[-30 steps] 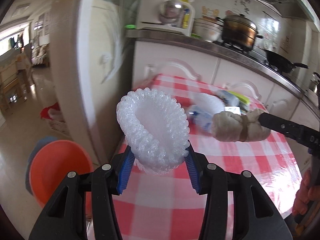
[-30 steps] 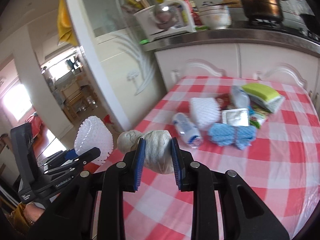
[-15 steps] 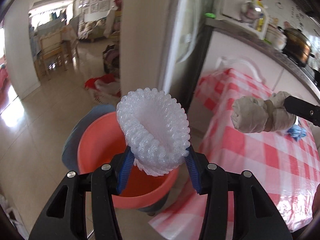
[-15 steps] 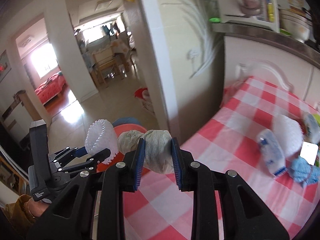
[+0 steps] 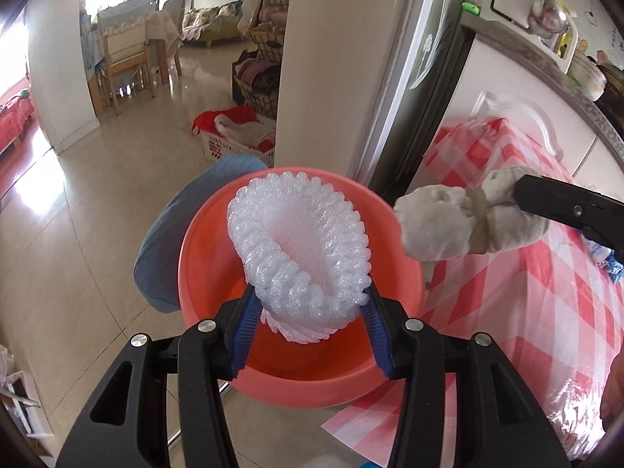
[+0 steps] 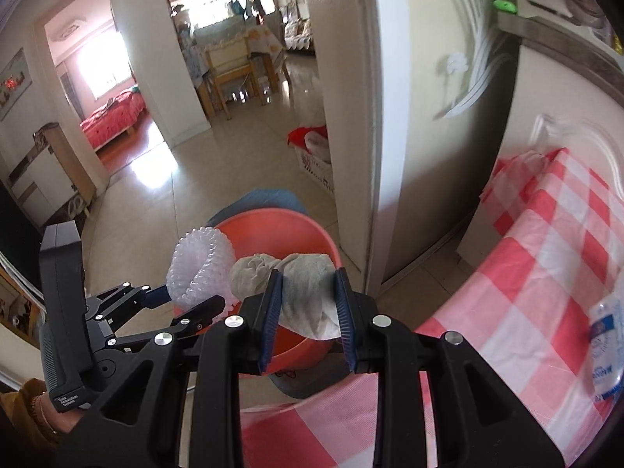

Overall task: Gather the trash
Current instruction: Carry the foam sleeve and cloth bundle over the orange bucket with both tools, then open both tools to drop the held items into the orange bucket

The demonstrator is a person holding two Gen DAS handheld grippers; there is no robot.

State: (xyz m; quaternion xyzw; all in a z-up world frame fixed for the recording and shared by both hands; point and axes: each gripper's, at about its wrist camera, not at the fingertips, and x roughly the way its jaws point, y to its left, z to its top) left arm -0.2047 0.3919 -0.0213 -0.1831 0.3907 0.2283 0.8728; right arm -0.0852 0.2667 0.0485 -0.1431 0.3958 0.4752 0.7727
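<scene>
Two tongs over orange basin (image 5: 202,257), left tongs (image 5: 310,312) clamping foam net (image 5: 300,249), right tongs (image 6: 308,304) clamping knotted rag (image 6: 308,284)

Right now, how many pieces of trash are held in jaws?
2: a white foam net in the left gripper, a tied grey rag bundle in the right gripper.
</scene>
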